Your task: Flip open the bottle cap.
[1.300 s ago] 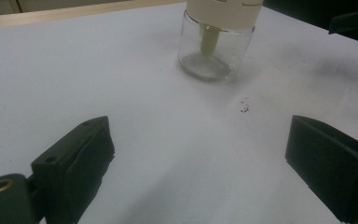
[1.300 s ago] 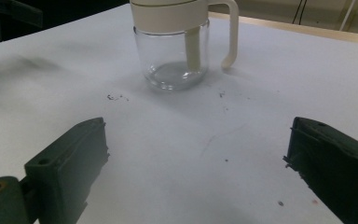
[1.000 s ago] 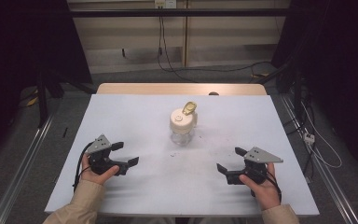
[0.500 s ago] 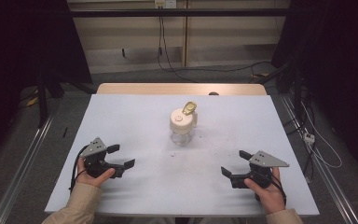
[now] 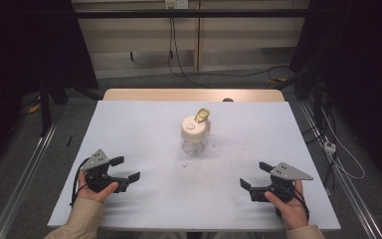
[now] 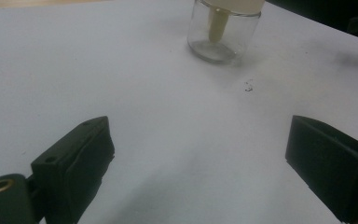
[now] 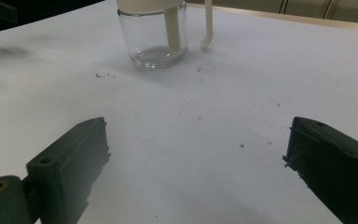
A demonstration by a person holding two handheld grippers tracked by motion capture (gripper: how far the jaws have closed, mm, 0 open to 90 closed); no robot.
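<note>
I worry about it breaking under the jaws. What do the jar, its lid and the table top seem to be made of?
The jar looks like clear glass: you see through its wall, and the base looks thick. Its lid looks like matte cream plastic, with a shiny gold piece on top, perhaps metal. The table top looks like a smooth matte white sheet, lightly smudged.

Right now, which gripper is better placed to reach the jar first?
Neither clearly. The left gripper and right gripper are both open, aimed at the jar and similarly far; left perhaps slightly nearer.
</note>
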